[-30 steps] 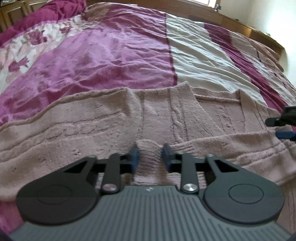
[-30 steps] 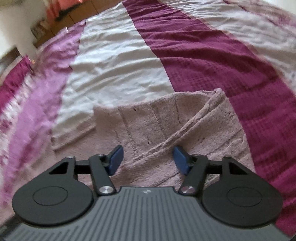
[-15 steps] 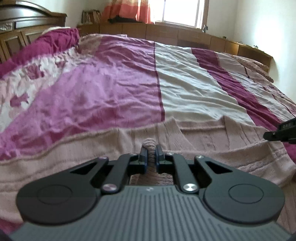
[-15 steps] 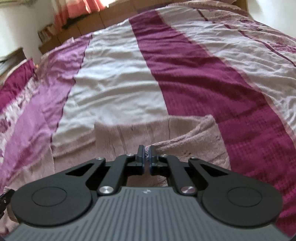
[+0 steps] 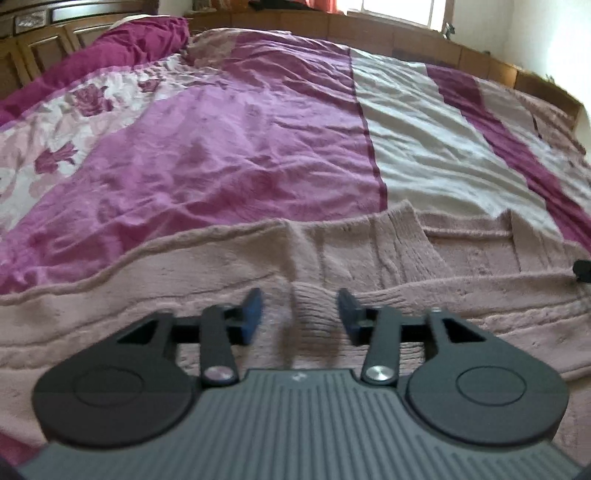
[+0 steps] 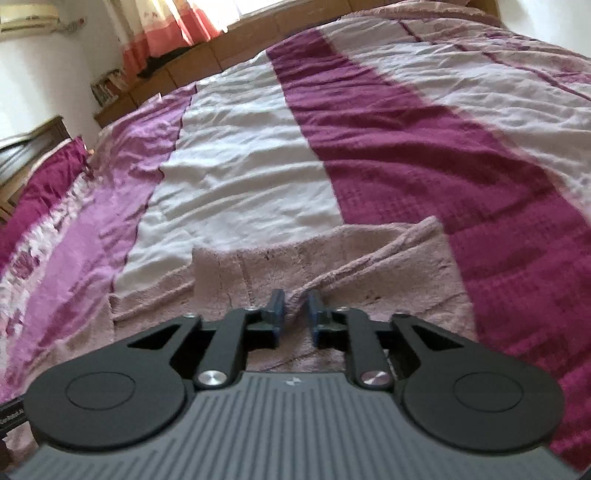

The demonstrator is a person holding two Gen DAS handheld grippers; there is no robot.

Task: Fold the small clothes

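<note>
A dusty-pink knitted sweater lies spread across the near part of the bed. My left gripper is open, its blue pads on either side of a raised pinch of the knit. In the right wrist view the sweater shows with a folded ridge running toward my right gripper. The right jaws stand narrowly apart around that ridge; the fold sits between the pads. The tip of the right gripper shows at the left view's right edge.
The bed is covered by a striped bedspread in magenta, white and dark maroon. A wooden headboard stands at far left, a window ledge and curtains at the back.
My left gripper has opened and let go of the knit, and dropped lower toward the sweater. My right gripper has loosened from fully shut to a narrow gap.
</note>
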